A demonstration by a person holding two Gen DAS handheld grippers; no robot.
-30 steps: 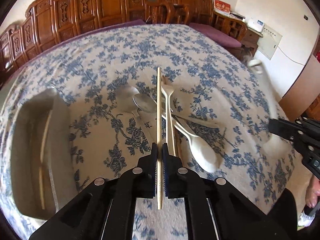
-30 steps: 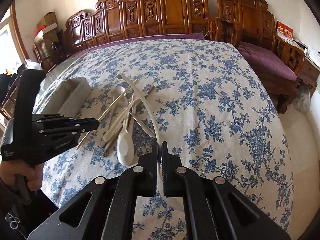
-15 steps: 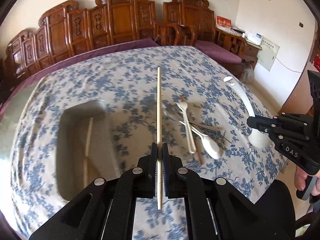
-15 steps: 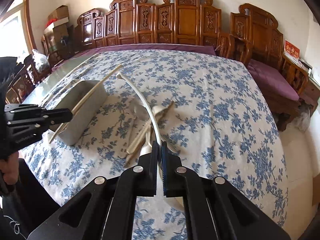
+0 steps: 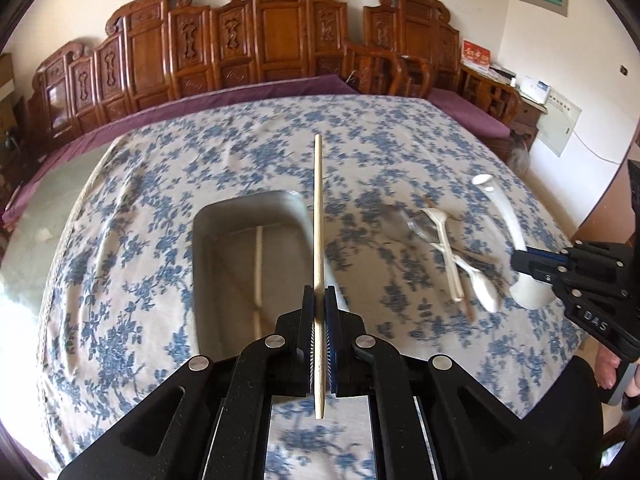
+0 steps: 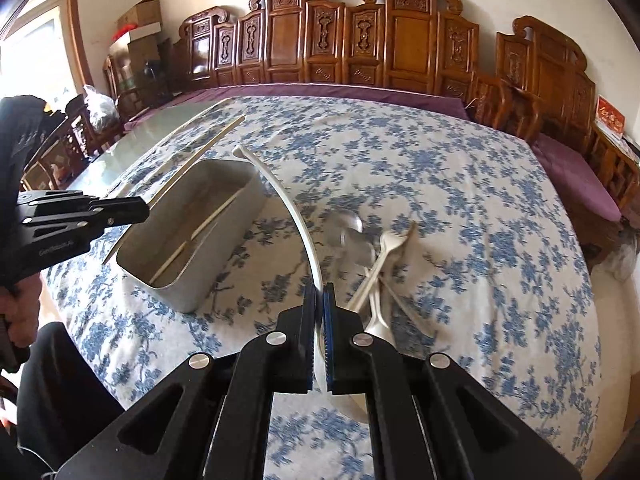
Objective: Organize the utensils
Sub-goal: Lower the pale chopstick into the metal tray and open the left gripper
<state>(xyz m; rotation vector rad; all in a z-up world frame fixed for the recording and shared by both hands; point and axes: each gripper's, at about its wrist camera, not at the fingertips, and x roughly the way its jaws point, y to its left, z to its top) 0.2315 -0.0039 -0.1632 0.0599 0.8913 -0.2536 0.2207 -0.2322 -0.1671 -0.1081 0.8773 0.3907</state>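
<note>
While the left wrist view looks down its own fingers, the left gripper [image 5: 319,312] pinches a pale chopstick [image 5: 318,208] near its lower end, so the stick stands up in line with the grey bin [image 5: 208,240] on the floral tabletop [image 5: 140,200], probably for dropping in beside the single chopstick [image 5: 259,256] already lying there. Off to the right, loose spoons and a fork [image 5: 452,256] wait in a heap, and the right gripper [image 5: 520,262], lettered "DAS", holds a white ladle [image 5: 508,220]. From the right wrist view, the right gripper [image 6: 319,312] has its fingers pressed on that ladle [image 6: 296,216] just above the bowl, the long handle arching toward the bin [image 6: 216,268], likely its destination too. The left gripper [image 6: 140,210] carries blurred lettering, perhaps "GenRobot.AI", and its chopstick [image 6: 200,156] slants over the bin's far side.
</note>
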